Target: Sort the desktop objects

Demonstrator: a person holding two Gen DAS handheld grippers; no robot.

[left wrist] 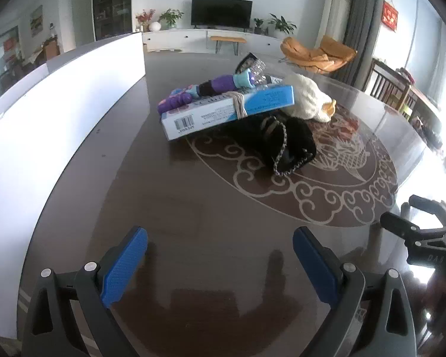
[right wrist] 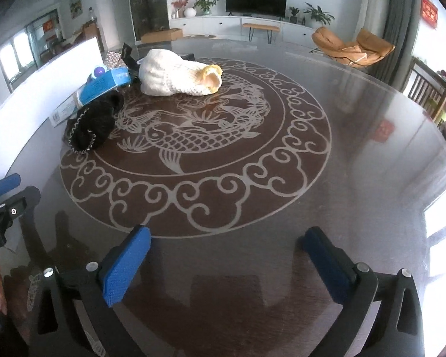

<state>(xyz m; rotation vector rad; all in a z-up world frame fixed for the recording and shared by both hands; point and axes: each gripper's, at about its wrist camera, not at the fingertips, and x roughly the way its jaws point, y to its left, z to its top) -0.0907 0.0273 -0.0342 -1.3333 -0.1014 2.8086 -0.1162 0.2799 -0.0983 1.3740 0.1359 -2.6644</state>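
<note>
A living room with a dark television on the far wall; my glass-topped round desk point(right wrist: 356, 148) with its carp inlay carries one heap at its far left. The blue-and-white carton point(left wrist: 227, 108), tied with cord, lies tilted on a black chain-strapped pouch point(left wrist: 294, 145), a purple toy wand point(left wrist: 211, 87) on top, a white knitted hat point(right wrist: 175, 74) just beside. The carton looks stiff and light, best taken across its narrow near edge; pouch and hat will sag. My left tongs point(left wrist: 220, 263) and right tongs point(right wrist: 227, 263) hang wide apart, empty, well short of the heap.
</note>
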